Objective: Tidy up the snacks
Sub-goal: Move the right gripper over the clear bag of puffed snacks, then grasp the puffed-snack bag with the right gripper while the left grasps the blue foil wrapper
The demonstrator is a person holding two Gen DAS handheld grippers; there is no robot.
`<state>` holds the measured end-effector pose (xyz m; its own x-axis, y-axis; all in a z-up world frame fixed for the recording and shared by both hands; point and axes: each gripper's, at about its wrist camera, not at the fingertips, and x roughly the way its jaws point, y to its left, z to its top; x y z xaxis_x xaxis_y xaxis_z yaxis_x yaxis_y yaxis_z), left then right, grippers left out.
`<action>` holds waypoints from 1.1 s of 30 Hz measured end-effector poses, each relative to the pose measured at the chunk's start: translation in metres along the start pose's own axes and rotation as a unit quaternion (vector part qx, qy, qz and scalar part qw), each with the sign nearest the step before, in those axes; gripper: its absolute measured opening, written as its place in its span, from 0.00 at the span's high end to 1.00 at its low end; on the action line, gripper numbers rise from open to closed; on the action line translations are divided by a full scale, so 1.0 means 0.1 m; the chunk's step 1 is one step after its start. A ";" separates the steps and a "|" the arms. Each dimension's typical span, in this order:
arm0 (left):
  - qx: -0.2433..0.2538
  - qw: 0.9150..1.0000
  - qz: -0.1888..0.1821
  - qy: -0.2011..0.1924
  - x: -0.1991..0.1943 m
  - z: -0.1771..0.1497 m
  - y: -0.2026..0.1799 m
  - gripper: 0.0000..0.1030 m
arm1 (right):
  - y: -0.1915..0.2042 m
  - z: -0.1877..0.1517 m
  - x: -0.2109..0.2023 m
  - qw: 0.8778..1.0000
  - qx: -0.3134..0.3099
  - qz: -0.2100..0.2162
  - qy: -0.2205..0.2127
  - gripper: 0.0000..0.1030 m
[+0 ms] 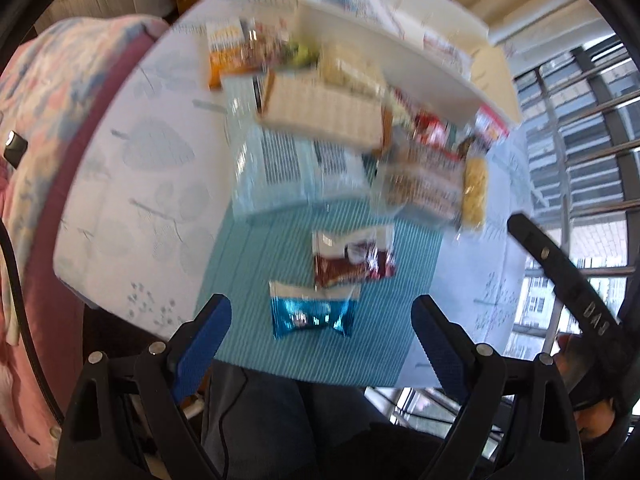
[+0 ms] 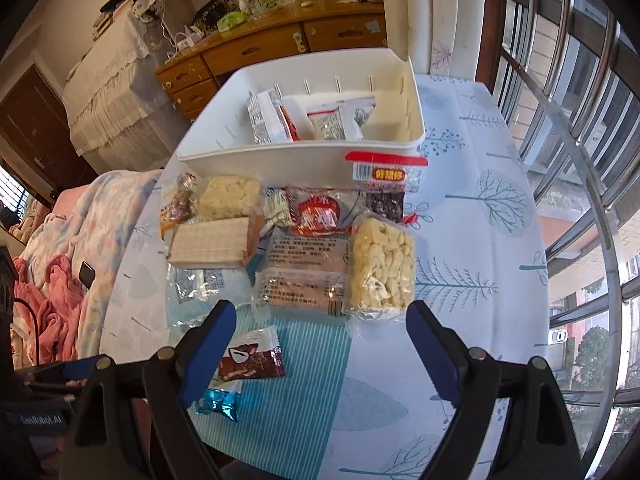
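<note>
Several snack packs lie on a table with a teal striped mat (image 1: 248, 264). Nearest in the left wrist view are a blue foil pack (image 1: 312, 312) and a dark red pack (image 1: 352, 260). My left gripper (image 1: 322, 324) hangs open above the blue pack, touching nothing. The view is blurred. In the right wrist view a white bin (image 2: 304, 160) at the back holds a few packets. A yellow puffed snack bag (image 2: 382, 268), a clear wrapped pack (image 2: 300, 284) and a beige wafer pack (image 2: 208, 244) lie before it. My right gripper (image 2: 322, 330) is open and empty above them.
A bed with pink and blue bedding (image 2: 60, 264) borders the table on the left. A window with metal bars (image 2: 580, 184) runs along the right. A wooden dresser (image 2: 256, 52) stands behind the bin. The right gripper's finger (image 1: 560, 264) shows at the left view's right edge.
</note>
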<state>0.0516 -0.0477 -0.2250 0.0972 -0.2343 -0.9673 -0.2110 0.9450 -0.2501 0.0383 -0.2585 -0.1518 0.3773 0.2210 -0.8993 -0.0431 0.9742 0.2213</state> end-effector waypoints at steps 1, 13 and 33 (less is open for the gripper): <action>0.000 1.000 0.001 0.010 0.06 -0.02 -0.01 0.12 | -0.03 0.00 0.05 1.000 0.003 0.000 0.007 0.15; -0.040 0.993 0.019 0.105 0.71 -0.06 -0.08 0.12 | -0.42 0.03 0.48 0.997 0.043 0.003 0.063 0.15; -0.083 0.985 0.028 0.152 1.27 -0.12 -0.03 0.39 | -0.81 0.24 1.04 0.982 0.133 0.084 0.100 0.36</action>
<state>0.0531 -0.0834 -0.3473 -0.2088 -0.2633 -0.9418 -0.3664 0.9140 -0.1743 0.1031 -0.3154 -0.2546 0.1947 0.4087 -0.8917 0.1643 0.8826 0.4404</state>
